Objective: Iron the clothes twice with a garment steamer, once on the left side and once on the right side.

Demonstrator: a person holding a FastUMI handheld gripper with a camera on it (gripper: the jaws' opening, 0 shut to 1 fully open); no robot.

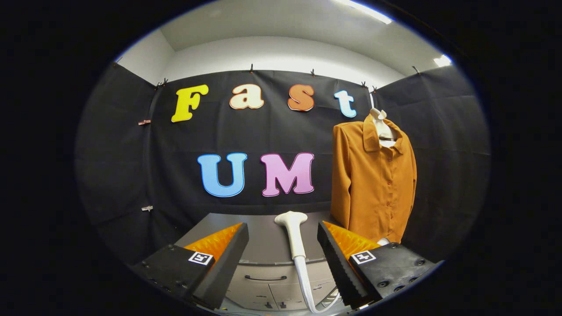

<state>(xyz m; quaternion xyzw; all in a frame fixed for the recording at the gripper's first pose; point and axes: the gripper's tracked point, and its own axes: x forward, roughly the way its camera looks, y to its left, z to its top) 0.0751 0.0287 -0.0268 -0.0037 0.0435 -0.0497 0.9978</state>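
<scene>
**Steamer not picked up yet, both passes still to go**

Going left to right: the gripper (283, 259) has its fingers spread wide, gripping nothing. Between them lies the white plastic garment steamer head (293, 228) with its hose, resting on a grey cabinet top (263, 239) with drawers. Further right hangs the rust-orange button-up shirt (373, 184), looking untouched. Black cloth walls all round.

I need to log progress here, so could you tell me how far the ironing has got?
Nothing looks done yet. The steamer lies on the grey cabinet, between the open fingers of the tool, neither pressing on it. So the pickup is in hand. The orange shirt hangs on its hanger beyond the right finger, untouched. Both passes, left and right side, are left.
</scene>
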